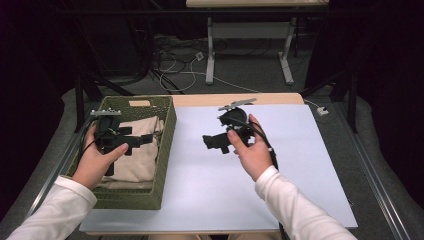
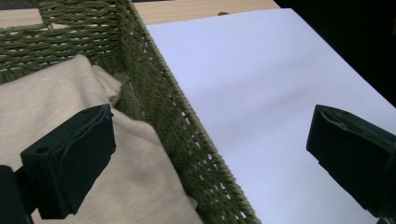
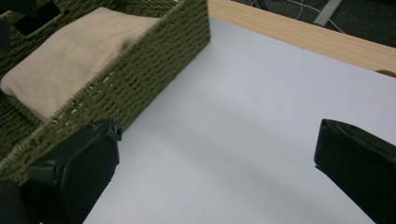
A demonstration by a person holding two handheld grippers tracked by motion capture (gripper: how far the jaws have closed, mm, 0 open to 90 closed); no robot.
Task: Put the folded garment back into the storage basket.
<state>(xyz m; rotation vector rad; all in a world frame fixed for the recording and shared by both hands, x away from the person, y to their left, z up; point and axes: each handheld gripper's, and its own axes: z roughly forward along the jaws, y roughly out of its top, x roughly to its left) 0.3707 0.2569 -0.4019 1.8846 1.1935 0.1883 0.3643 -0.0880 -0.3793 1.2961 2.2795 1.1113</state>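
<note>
A green woven basket (image 1: 168, 131) stands at the table's left with a folded beige cloth (image 1: 137, 159) lying in it. My left gripper (image 1: 137, 140) hovers above the cloth, open, with nothing between its jaws. In the left gripper view its jaws spread wide: one over the cloth (image 2: 46, 98), the other past the basket wall (image 2: 173, 116). My right gripper (image 1: 212, 142) hangs open and empty over the white mat (image 1: 290, 155), pointing toward the basket. The right gripper view has the basket (image 3: 149, 65) and cloth (image 3: 74, 51) at upper left.
The white mat covers most of the table, and a strip of wooden tabletop (image 1: 225, 99) runs along the far edge. Beyond it on the floor are cables (image 1: 180, 70) and the legs of another table (image 1: 210, 55). Dark curtains close off both sides.
</note>
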